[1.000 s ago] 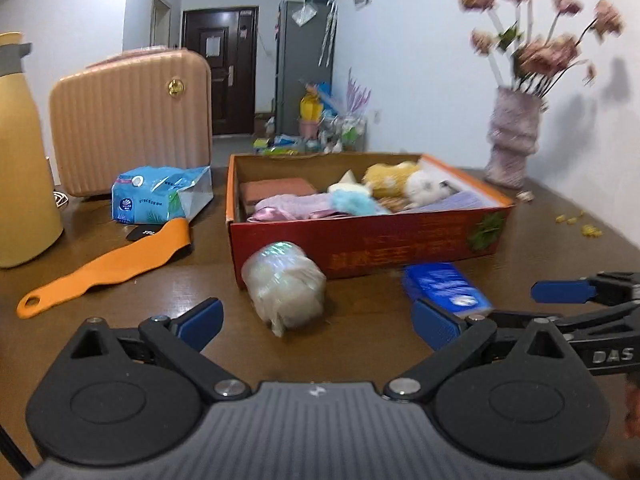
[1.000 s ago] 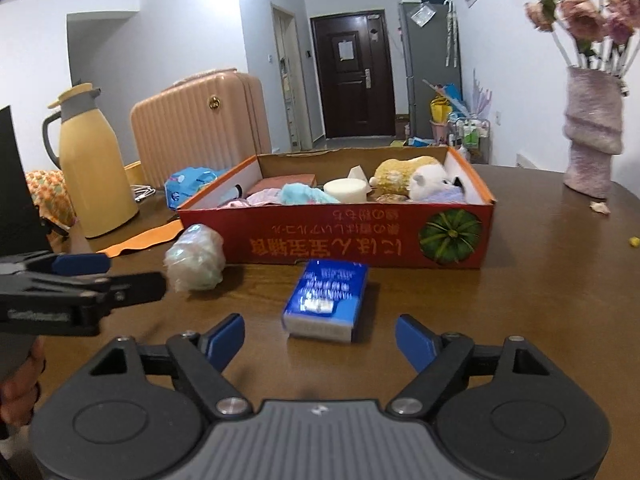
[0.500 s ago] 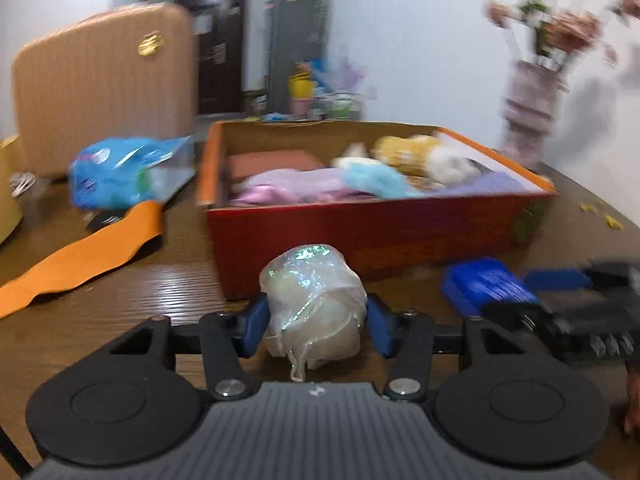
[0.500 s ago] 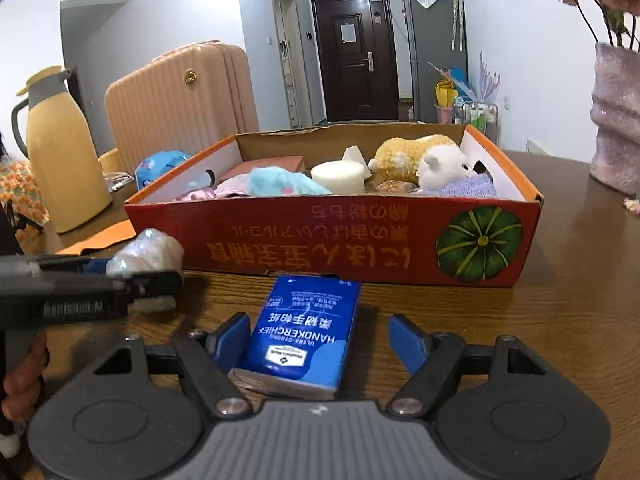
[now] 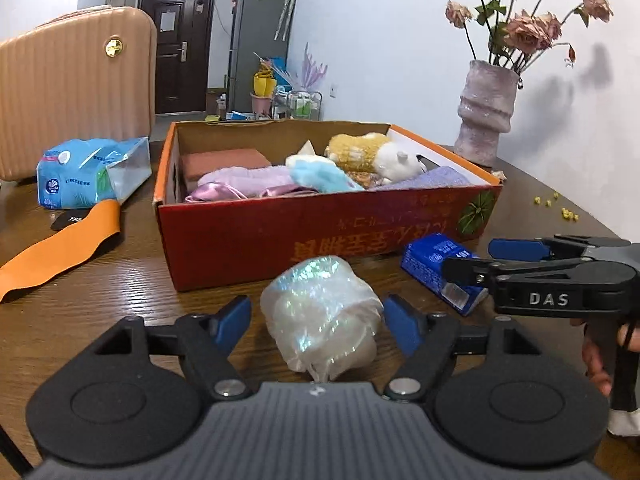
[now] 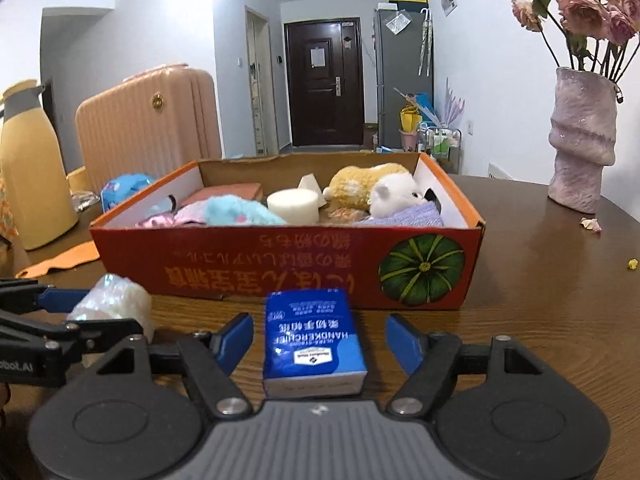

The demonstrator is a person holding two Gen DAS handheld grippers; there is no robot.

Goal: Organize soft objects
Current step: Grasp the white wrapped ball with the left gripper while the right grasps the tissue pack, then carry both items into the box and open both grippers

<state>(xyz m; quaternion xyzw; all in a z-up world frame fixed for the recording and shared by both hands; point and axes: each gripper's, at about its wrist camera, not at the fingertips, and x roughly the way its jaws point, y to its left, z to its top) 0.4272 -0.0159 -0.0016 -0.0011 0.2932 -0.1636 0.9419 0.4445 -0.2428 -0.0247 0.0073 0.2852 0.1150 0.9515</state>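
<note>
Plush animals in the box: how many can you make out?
2. A yellow plush lies at the back right of the cardboard box; a white plush leans against its front. Others may be hidden under the cloths.

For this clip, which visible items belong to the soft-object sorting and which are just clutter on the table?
Part of the job:
- wrapped bundle, between the open left gripper
- blue tissue pack, between the open right gripper
- cardboard box

Lying about:
- vase
- suitcase
- yellow flask
- orange strap
</note>
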